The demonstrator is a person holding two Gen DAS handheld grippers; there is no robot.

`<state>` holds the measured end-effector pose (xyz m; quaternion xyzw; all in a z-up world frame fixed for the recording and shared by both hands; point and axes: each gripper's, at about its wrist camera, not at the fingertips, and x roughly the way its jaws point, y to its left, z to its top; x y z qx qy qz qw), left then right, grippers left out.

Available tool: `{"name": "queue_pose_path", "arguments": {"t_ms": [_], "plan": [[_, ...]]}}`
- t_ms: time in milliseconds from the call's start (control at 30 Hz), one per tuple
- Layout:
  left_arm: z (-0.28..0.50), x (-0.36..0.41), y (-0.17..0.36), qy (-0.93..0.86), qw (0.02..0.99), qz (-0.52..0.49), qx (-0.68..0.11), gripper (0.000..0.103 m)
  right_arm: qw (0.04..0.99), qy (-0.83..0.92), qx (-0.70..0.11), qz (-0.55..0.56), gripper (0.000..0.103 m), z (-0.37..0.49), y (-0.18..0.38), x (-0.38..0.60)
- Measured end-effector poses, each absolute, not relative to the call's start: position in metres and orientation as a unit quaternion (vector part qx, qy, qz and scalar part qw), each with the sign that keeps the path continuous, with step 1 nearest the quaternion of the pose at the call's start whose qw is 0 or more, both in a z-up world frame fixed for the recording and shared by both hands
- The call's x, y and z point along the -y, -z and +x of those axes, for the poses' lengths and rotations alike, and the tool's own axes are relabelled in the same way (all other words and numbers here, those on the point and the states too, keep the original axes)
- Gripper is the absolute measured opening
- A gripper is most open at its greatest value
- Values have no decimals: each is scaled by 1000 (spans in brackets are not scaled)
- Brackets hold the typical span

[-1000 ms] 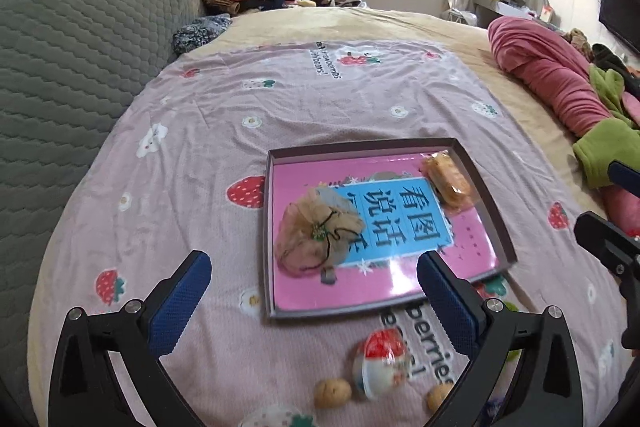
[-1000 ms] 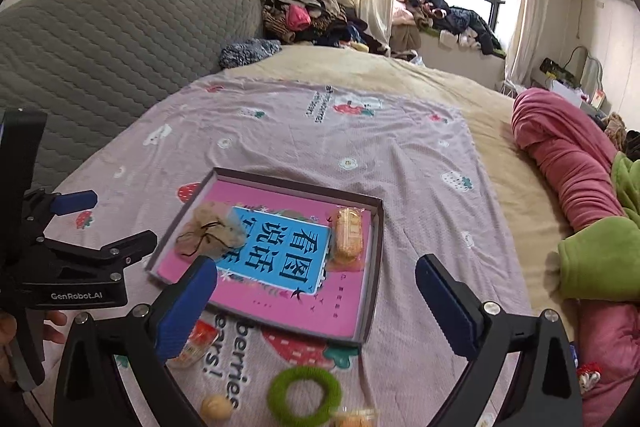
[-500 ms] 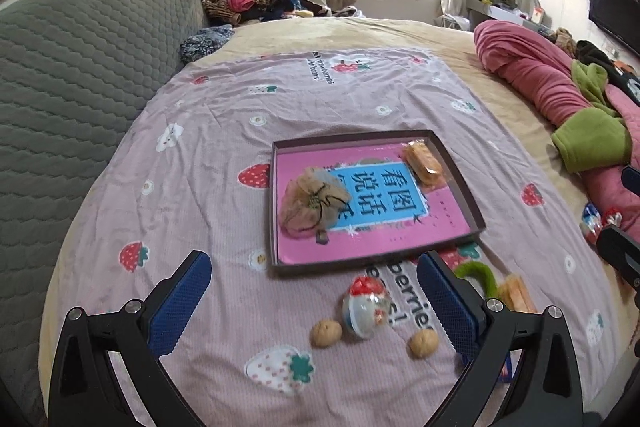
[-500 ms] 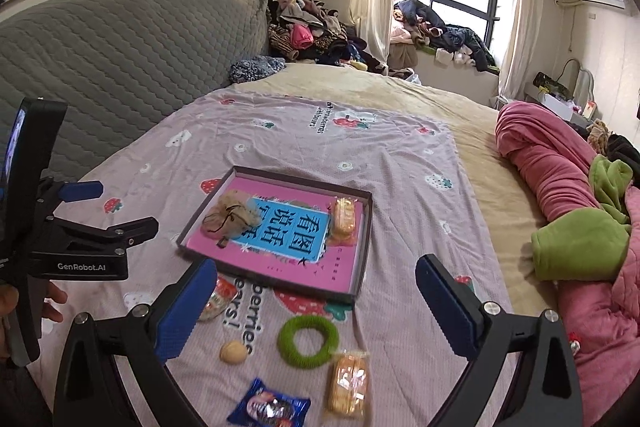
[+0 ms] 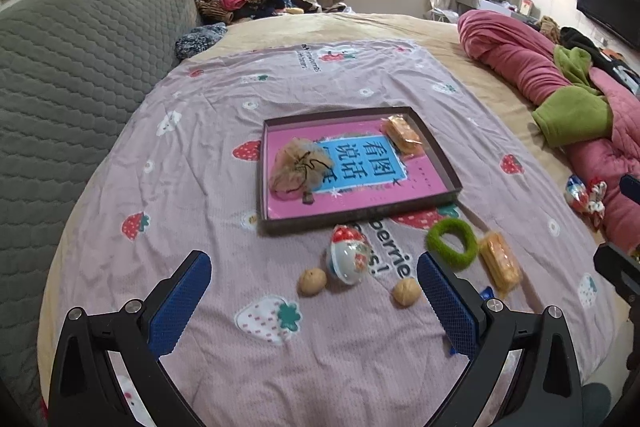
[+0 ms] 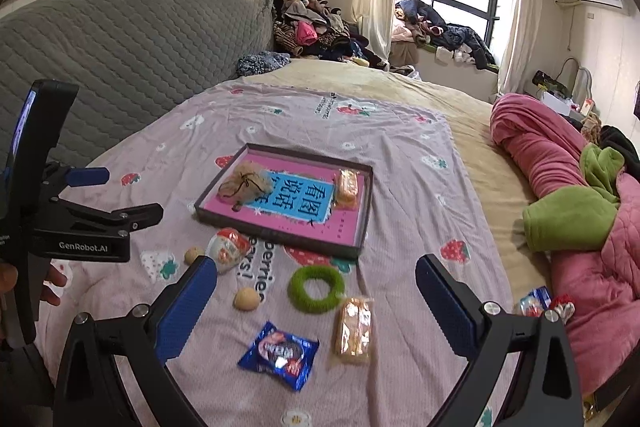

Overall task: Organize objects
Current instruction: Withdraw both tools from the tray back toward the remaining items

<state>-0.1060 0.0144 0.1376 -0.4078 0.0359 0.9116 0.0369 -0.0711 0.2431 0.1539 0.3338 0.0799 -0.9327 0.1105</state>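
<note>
- Tray with pink/blue book inside sits mid-bed on the strawberry-print sheet; it holds a tan drawstring pouch at its left end and a wrapped biscuit at its far right corner.
- Left claw: wide open, holds nothing, hovers above the sheet short of the loose items.
- Right claw: wide open too, empty, touching nothing.
- Loose on the sheet in front of the tray: red-white egg-shaped packet, two walnuts, green fuzzy ring, second wrapped biscuit, blue snack packet.
- Blue packet is nearly hidden behind the right finger in the left wrist view.
- Small red-white wrapped item lies against the pink quilt; can't tell what it is.
- Person's hand on the left gripper's body is cut off at the frame edge.
- Versus 1.0 s ago: both claws have pulled back and up from the tray; ring, biscuit and blue packet have come into view. Items themselves unmoved.
</note>
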Motion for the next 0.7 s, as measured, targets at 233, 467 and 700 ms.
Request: {"name": "queue_pose_path", "arguments": {"t_ms": [233, 467, 700], "plan": [[-88, -17, -127, -909, 40, -413, -38, 103, 105, 930, -83, 343, 101, -53, -142, -250], [-74, -16, -113, -906, 41, -420, -39, 103, 104, 927, -81, 351, 101, -38, -128, -253], [-63, -16, -99, -903, 44, -426, -38, 103, 99, 925, -77, 360, 101, -31, -115, -255]]}}
